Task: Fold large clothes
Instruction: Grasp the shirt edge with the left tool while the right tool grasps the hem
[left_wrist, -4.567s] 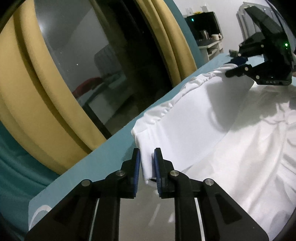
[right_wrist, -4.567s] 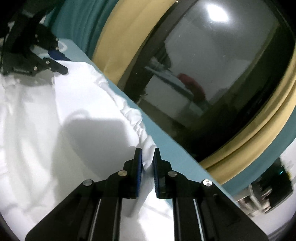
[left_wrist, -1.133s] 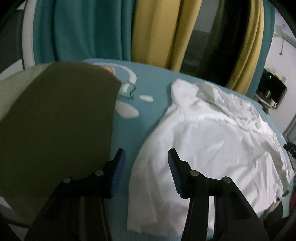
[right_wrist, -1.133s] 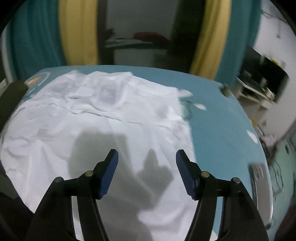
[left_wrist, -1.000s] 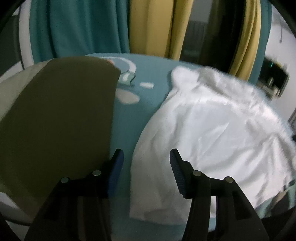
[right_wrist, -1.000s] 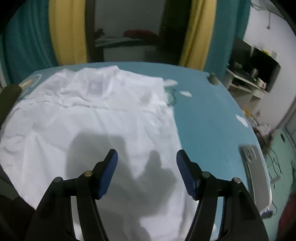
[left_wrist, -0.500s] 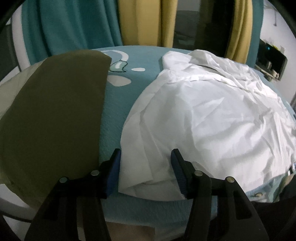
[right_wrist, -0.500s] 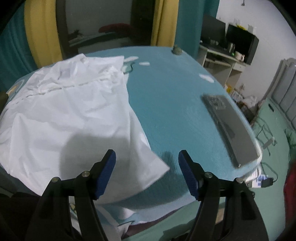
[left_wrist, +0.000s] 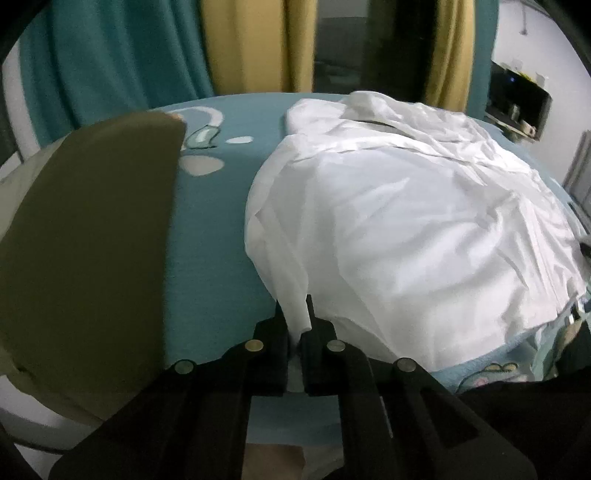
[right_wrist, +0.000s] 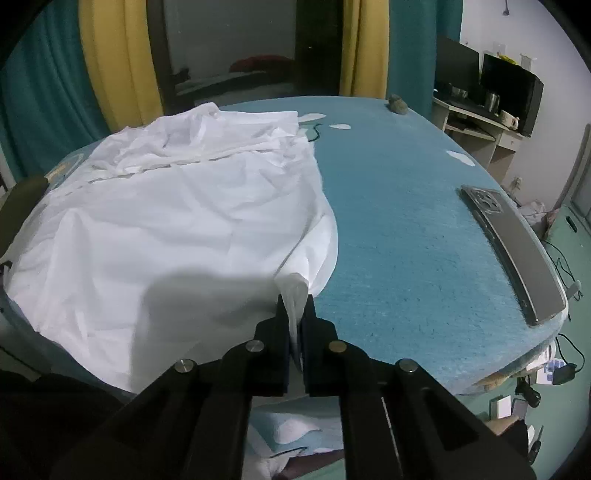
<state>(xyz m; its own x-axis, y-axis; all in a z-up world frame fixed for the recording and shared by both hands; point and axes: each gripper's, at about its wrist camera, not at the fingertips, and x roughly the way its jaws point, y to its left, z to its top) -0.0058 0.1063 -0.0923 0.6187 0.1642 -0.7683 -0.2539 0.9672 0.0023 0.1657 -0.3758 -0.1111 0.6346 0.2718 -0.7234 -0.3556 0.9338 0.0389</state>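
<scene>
White garment: large, creased, spread flat across a teal bed cover; collar end toward the curtains, near hem at the bed's front edge.

Change from half a second earlier: both pairs of jaws, then standing wide apart above the hem corners, are now drawn together with cloth between them. The near-left corner, formerly flat, is gathered into a raised fold; likewise the near-right corner.

Left gripper: jaws closed to a narrow slit, clamped on the near-left hem corner of the garment.

Right gripper: jaws closed to a narrow slit, clamped on the near-right hem corner; its shadow falls on the cloth to the left.

Surface: teal cover with pale cartoon shapes; olive cushion just left of the garment, apart from it; phone lying near the bed's right edge, well apart from the garment.

Room: teal curtains and yellow curtains around dark glass; desk with monitor and cup at right; cables on a green floor.
</scene>
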